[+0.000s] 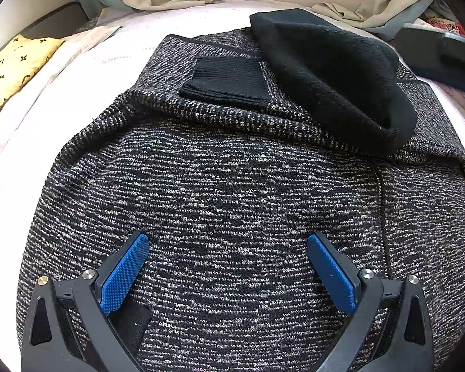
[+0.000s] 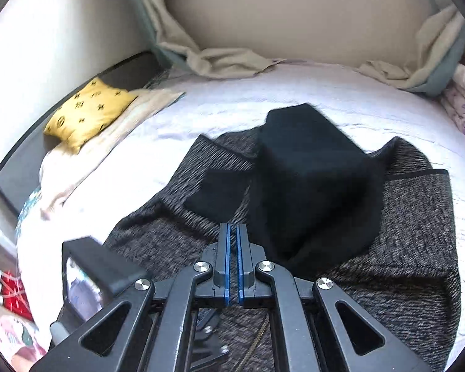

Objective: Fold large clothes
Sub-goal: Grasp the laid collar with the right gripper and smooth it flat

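The black-and-white marled knit jacket (image 1: 232, 192) is spread flat on the white bed (image 1: 86, 71), filling the frame's centre, so folds can be made. The left tool (image 1: 228, 243) is held apart above it, ready to grip; the right tool (image 2: 232, 232) is pressed together on nothing.

Black-and-white flecked jacket (image 1: 232, 192), seemingly black-lined hood (image 1: 334, 77).

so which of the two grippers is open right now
The left gripper: its blue pads sit wide apart over the speckled knit jacket. The right gripper has its pads nearly together.
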Tool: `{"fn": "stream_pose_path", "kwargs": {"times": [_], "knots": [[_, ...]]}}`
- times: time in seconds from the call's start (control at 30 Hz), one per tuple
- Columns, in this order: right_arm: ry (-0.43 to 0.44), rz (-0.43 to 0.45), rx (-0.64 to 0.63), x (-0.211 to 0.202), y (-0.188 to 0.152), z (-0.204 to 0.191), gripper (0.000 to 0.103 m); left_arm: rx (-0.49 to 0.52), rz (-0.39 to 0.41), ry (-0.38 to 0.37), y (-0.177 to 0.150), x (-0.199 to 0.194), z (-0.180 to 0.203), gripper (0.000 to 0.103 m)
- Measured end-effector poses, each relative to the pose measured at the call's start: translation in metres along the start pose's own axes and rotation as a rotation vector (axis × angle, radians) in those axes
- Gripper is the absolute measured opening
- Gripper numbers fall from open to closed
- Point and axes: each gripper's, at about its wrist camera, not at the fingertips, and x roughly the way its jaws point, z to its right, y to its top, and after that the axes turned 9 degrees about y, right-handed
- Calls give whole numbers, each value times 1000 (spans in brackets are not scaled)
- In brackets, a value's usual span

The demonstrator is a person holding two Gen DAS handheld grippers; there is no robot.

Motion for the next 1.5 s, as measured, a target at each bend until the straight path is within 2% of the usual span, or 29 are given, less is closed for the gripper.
{"fn": "stream_pose_path", "kwargs": {"times": [0.07,0.13,0.17,0.2,0.27,0.37,0.47,0.53,0.57,0.6,0.63,0.7,0.9,1.07,1.23,1.33,1.5], "knots": [[-21,5,41,4,0,8,0,0,1,0,-1,0,0,103],[-48,19,109,3,4,27,4,-1,0,0,-1,0,0,103],[-44,26,165,3,5,40,17,-1,-1,1,-2,-1,0,103],[-29,33,248,5,6,58,39,-1,-1,1,-2,-1,0,103],[-27,38,348,10,8,81,61,-1,-1,1,-2,-1,0,103],[23,51,461,23,10,108,62,-1,-2,0,-2,-1,0,103],[65,54,525,41,12,121,62,-1,-1,1,-2,-1,1,103],[28,45,533,54,15,126,61,-1,-2,0,-2,-1,1,103],[18,40,526,57,17,125,46,-1,-2,0,-2,-1,1,103],[31,26,496,63,21,124,14,0,-3,0,-2,-1,1,103],[39,1,470,68,25,122,3,-1,-3,0,-2,-1,1,103],[28,-4,431,68,31,116,2,-1,-3,0,-2,-1,0,103],[15,99,224,22,49,61,1,0,-1,1,-2,-1,1,103],[60,132,222,-5,39,42,1,0,4,4,-4,-2,2,103],[7,77,169,-3,17,30,1,0,1,1,-4,-2,2,103],[-19,26,167,5,-2,39,1,0,-3,-3,-3,-2,1,103],[-154,-21,106,21,-20,57,2,1,-4,-3,-2,-1,0,103]]}}
